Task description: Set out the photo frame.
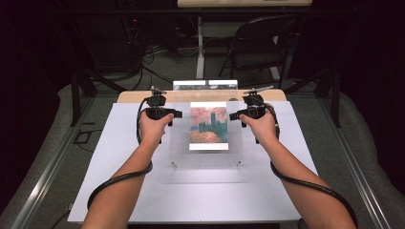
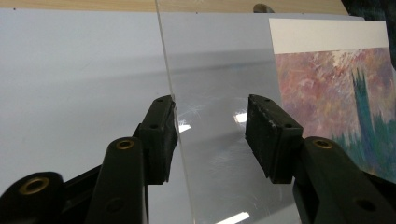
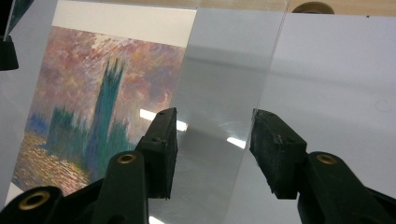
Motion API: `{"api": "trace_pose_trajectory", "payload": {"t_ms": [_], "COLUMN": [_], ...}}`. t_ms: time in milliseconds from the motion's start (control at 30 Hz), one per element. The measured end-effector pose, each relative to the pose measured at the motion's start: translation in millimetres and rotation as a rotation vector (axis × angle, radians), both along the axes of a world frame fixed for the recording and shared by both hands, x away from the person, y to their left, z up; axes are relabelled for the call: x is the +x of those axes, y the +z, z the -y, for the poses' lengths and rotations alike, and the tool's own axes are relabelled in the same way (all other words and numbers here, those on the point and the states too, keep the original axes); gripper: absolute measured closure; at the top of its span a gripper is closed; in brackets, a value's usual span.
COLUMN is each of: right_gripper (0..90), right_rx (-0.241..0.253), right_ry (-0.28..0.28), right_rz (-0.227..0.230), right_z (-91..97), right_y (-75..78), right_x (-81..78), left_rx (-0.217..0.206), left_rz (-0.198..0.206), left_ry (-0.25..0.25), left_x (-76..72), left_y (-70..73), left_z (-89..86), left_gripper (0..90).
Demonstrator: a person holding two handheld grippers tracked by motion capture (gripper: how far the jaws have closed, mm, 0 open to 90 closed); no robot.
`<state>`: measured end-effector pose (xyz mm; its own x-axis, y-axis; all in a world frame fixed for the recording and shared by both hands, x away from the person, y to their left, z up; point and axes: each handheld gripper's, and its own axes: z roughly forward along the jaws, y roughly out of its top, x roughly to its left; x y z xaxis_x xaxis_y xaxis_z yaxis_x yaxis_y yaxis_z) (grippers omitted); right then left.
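Note:
A print of a painting (image 1: 208,125) with pink sky and a dark tower lies on the white board (image 1: 143,191). A clear acrylic sheet (image 1: 181,152) covers it and reaches past it on both sides. My left gripper (image 1: 177,114) is at the sheet's left edge, open, with its jaws astride that edge (image 2: 175,116) and a wide gap between them (image 2: 212,135). My right gripper (image 1: 233,116) mirrors it at the right edge, open, with the sheet's edge (image 3: 261,93) running between its jaws (image 3: 215,144). The print (image 3: 93,107) shows through the sheet beside it.
A wooden strip (image 1: 133,97) runs along the table's far edge, with a pale flat box (image 1: 205,85) behind it. A dark folding chair (image 1: 260,43) stands beyond. Metal rails (image 1: 47,167) flank the table. Two small pegs (image 1: 173,164) sit at the sheet's near corners.

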<state>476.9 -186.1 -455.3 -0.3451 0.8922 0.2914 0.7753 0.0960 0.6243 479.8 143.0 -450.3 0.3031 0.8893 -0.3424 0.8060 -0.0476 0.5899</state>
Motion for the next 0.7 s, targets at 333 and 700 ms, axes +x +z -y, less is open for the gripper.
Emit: {"api": "trace_pose_trajectory", "payload": {"t_ms": [333, 700], "right_gripper": [60.0, 65.5], "right_rx": [-0.058, -0.034], "right_ry": [0.053, 0.093], "right_rz": [0.081, 0.126], "right_z": [2.8, 10.4], "right_y": [25.9, 42.8], "right_x": [-36.1, -72.3], "left_rx": [0.018, 0.043], "left_rz": [0.066, 0.144], "left_ry": [-0.05, -0.104], "left_x": [-32.1, -74.4], "left_y": [23.8, 43.8], "left_z": [-6.6, -13.3], "left_gripper": [62.2, 70.0]}}
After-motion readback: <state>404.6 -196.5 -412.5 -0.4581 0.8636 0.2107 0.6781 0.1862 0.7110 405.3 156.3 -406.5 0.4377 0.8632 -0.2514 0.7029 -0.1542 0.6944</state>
